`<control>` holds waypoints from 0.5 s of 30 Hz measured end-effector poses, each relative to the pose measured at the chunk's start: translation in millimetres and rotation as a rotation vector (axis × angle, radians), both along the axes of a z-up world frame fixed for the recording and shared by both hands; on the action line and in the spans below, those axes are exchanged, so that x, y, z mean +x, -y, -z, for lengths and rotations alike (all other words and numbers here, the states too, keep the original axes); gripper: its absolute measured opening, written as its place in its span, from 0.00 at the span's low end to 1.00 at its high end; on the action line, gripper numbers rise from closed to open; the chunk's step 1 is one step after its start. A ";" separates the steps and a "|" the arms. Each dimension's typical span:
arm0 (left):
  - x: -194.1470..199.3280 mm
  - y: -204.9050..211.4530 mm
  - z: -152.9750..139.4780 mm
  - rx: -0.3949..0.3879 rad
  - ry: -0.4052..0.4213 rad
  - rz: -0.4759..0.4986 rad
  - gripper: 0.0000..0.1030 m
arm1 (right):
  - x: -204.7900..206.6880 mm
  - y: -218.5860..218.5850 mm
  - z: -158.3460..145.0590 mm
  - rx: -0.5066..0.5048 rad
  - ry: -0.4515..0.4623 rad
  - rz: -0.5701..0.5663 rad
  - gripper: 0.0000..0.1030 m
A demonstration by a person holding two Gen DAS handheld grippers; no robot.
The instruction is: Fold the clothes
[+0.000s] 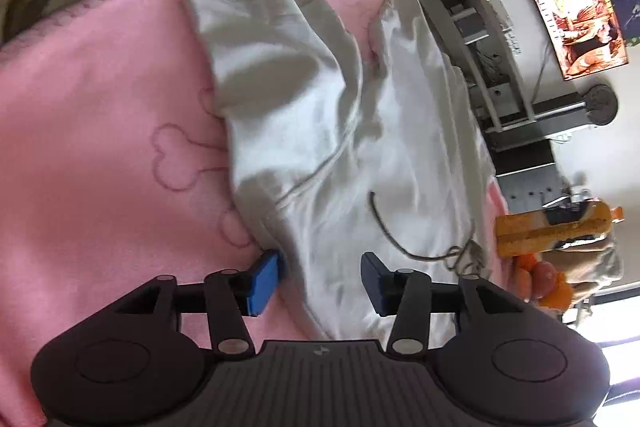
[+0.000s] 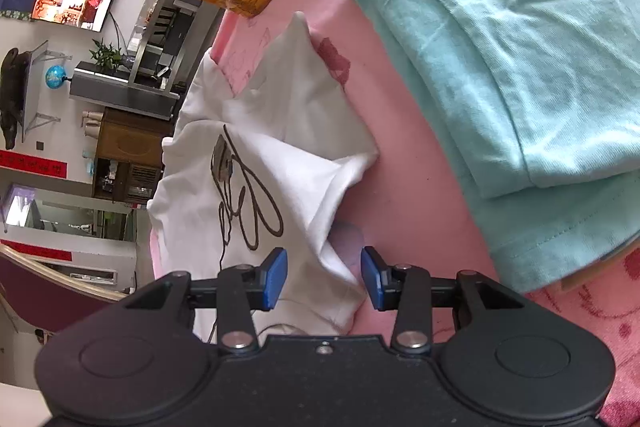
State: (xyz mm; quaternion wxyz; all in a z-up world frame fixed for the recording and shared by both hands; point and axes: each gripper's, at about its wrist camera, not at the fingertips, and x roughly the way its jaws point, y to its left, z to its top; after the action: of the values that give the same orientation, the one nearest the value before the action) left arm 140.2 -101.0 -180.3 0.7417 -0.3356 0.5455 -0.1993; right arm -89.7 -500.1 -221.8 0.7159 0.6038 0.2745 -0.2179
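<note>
Thin, limp white cotton T-shirt (image 1: 344,147) with dark looped print, crumpled on the pink fleece blanket (image 1: 100,147), best pinched at its hem; left gripper (image 1: 320,285) and right gripper (image 2: 324,279) straddle it, jaws part-open, not gripping.

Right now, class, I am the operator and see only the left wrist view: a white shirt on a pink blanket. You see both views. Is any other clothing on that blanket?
Observer: Yes, a folded turquoise shirt lies on the pink blanket, beside the white shirt.
Operator: Do the two touch?
Observer: No, a strip of blanket shows between them.
Operator: Where is the right gripper?
Observer: The right gripper straddles a raised fold at the white shirt's near edge. I cannot tell whether it pinches the fold.
</note>
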 end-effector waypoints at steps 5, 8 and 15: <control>-6.5 19.2 12.5 -0.074 -0.067 0.139 0.44 | -0.8 1.0 0.1 -0.004 -0.002 0.004 0.39; -7.2 21.1 15.3 -0.098 -0.101 0.164 0.46 | -0.7 0.9 -0.1 -0.007 -0.002 0.002 0.39; -18.5 24.3 23.6 -0.128 -0.155 0.196 0.46 | 0.5 -0.1 -1.3 -0.005 0.002 -0.006 0.39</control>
State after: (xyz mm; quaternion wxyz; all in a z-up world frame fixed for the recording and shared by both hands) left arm 121.7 -125.2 -203.8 0.6513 -0.3417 0.6175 -0.2790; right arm -89.2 -500.0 -220.5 0.7183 0.6016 0.2748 -0.2158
